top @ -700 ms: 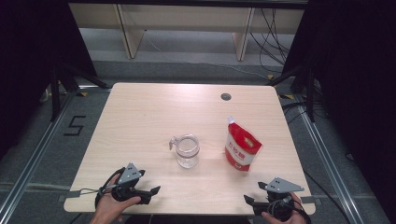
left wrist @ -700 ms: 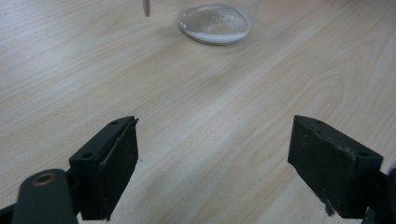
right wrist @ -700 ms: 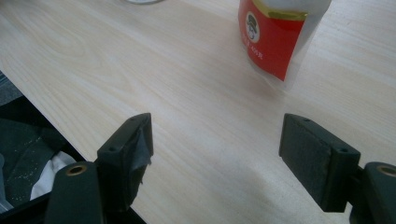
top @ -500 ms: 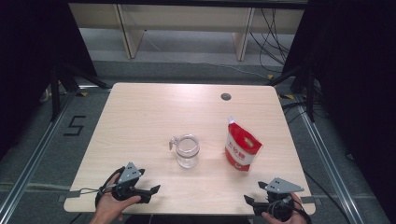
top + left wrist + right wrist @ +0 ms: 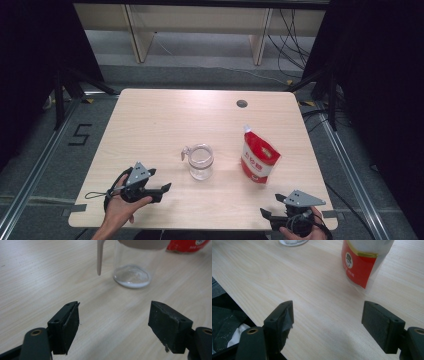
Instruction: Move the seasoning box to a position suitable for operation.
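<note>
the left gripper (image 5: 165,189) is wide open with nothing between its jaws, and it points at the glass jar (image 5: 201,161) in the middle of the table (image 5: 150,125). the right gripper (image 5: 266,215) is wide open and empty too, down at the near edge of the table, and it faces the red pouch (image 5: 258,160). the jar stands up straight, with a little white stuff at its bottom (image 5: 131,280) and a thin handle (image 5: 99,257) hanging at its side. the pouch stands just beside the jar, on its right, but they do not touch. it looks like the hands are just starting to reach. to do it well, the left gripper should go slowly and straight to the jar and hold its glass wall, not the thin handle, so the jar does not tip. the right one should take the pouch up high near its spout (image 5: 246,129), softly, so it does not squash. nothing lies in the way. a small round hole (image 5: 242,104) is at the far side of the table.
</note>
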